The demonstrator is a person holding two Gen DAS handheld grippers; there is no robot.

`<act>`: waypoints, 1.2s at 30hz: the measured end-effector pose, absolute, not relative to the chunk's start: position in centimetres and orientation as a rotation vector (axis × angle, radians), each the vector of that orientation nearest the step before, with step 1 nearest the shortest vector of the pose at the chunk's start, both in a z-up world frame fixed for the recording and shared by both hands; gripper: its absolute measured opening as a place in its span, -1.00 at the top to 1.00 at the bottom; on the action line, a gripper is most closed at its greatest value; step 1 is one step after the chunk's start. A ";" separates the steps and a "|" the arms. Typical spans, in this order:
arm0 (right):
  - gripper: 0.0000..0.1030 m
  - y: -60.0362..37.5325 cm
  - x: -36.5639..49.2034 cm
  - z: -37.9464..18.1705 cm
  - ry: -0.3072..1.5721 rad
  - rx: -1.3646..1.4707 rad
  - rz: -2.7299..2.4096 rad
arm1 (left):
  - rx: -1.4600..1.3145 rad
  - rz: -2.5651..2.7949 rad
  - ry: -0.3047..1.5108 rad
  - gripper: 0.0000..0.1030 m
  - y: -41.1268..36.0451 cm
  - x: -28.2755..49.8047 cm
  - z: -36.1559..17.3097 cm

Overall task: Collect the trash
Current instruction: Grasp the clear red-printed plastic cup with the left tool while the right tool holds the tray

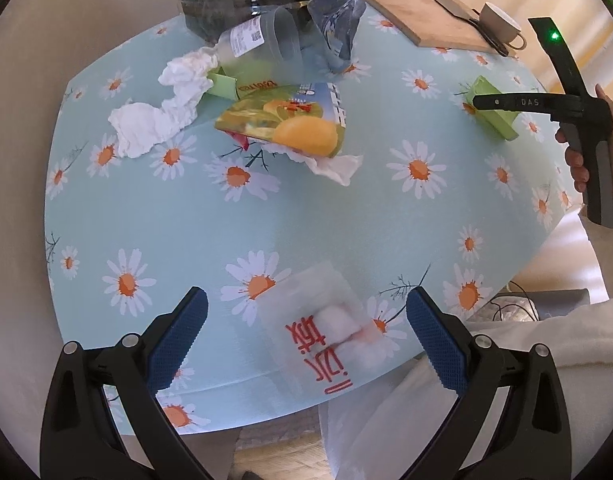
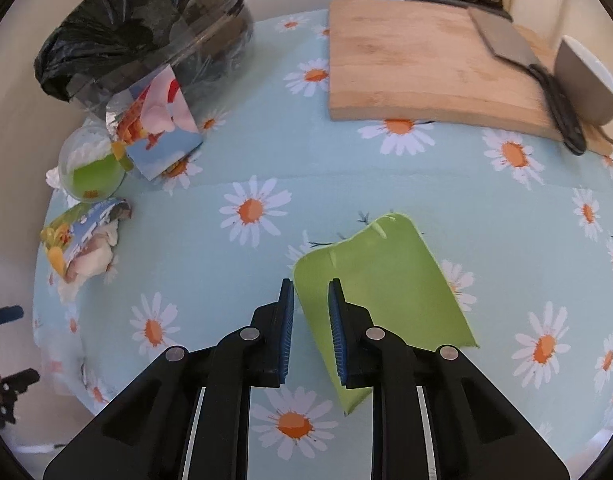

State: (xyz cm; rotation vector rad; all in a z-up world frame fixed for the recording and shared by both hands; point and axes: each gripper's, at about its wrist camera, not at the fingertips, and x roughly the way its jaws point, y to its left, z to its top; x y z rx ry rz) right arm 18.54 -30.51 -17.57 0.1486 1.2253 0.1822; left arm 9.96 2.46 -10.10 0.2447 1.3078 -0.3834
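Your right gripper [image 2: 310, 292] is pointing steeply down at the desk [image 2: 266, 152], and its fingers are standing close together around the near corner of the green card piece [image 2: 386, 280]. The right blue pad is lying against the card's surface; the left pad is sitting just off its edge, so whether the card is truly pinched cannot be told. The card is lying on the daisy-print cloth, curled up at its far end.

Your left gripper [image 1: 306, 312] is hovering with its fingers spread wide over a clear plastic packet with red characters [image 1: 318, 332], which is lying at the near edge of the desk, between the pads and touching neither.

The rest of the trash is sitting along the far side: crumpled white tissue [image 1: 158, 116], a yellow fruit-print wrapper [image 1: 290, 120] lying over more tissue, a tipped clear cup with a label [image 1: 262, 36], and a crinkled blue-tinted bag [image 1: 334, 28]. All are lying near the black-lined bin [image 2: 146, 28]. A wooden cutting board [image 2: 426, 64] with a cleaver [image 2: 506, 40] on it, and a mug [image 2: 586, 80] just beside it, are occupying the far right corner.
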 end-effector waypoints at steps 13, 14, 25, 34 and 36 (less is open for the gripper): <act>0.36 -30.6 17.7 -18.0 1.212 0.070 0.203 | 0.284 -0.396 1.291 -0.89 2.2 9.0 -9.6; 0.61 -30.2 17.7 -18.1 1.214 0.044 0.209 | 0.283 -0.398 1.290 -0.89 2.2 8.8 -9.5; 0.87 -29.6 17.4 -17.7 1.208 0.031 0.220 | 0.204 -0.397 1.324 -0.89 2.5 8.3 -10.2; 0.88 -29.3 17.0 -17.5 1.217 0.031 0.227 | 0.086 -0.391 1.385 -0.89 1.9 9.3 -11.7; 0.88 -29.3 16.9 -17.5 1.222 0.033 0.227 | 0.074 -0.406 1.402 -0.89 1.5 9.6 -12.1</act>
